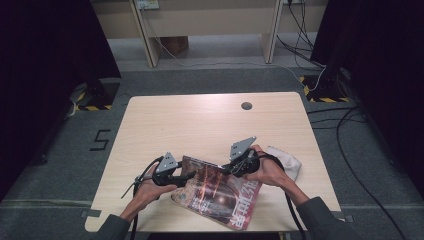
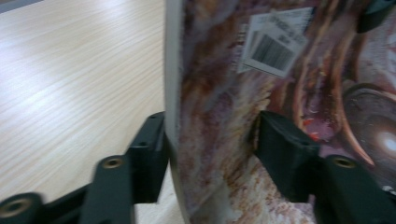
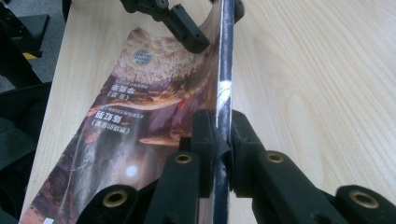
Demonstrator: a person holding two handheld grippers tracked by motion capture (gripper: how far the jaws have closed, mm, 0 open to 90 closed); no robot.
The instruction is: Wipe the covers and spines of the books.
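Gripping the magazine [image 1: 220, 192] at opposite edges, both grippers lift its far side off the table [image 1: 200, 120] while the near part droops to the wood. The right gripper [image 3: 223, 135] has its jaws clamped tight on the thin edge. The left gripper [image 2: 210, 140] has the cover between its jaws, one pad touching the back, the other standing just off the printed face, so it is not yet pinching. The magazine looks light, glossy and floppy; it will likely sag and slip unless held near the spine, where the pages are stiffest, with both grips well apart. Beyond the right hand [image 1: 272, 170] a white cloth [image 1: 290, 161] lies on the table
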